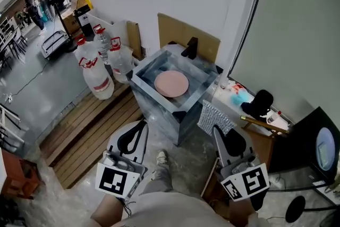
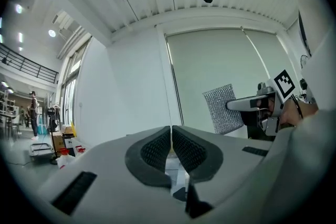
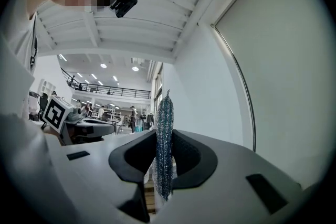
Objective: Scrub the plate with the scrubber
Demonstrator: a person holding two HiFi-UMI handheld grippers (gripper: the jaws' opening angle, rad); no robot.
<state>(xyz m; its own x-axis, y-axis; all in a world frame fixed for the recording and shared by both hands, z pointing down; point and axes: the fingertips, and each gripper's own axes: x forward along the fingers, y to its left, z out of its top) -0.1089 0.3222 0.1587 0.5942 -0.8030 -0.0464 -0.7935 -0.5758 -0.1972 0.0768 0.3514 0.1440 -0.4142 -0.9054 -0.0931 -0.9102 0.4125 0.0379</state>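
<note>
A round pink plate [image 1: 171, 83] lies flat in the sink basin [image 1: 146, 71] ahead of me. My right gripper [image 1: 219, 127] is held low and near me, shut on a grey mesh scrubber [image 1: 214, 117] that sticks out past its jaws; the right gripper view has the scrubber [image 3: 164, 139] edge-on, pinched between the pads. My left gripper [image 1: 142, 123] is also low and near, shut with nothing between its pads [image 2: 156, 147]. Both point up and away from the plate. The left gripper view catches the scrubber [image 2: 223, 108] in the right gripper [image 2: 239, 105].
A black faucet [image 1: 190, 48] stands at the sink's back rim. Several water jugs [image 1: 97, 76] with red caps stand left of the sink beside a wooden pallet [image 1: 90, 135]. A side table [image 1: 249, 109] with small items sits to the right. My shoe [image 1: 161, 157] shows below.
</note>
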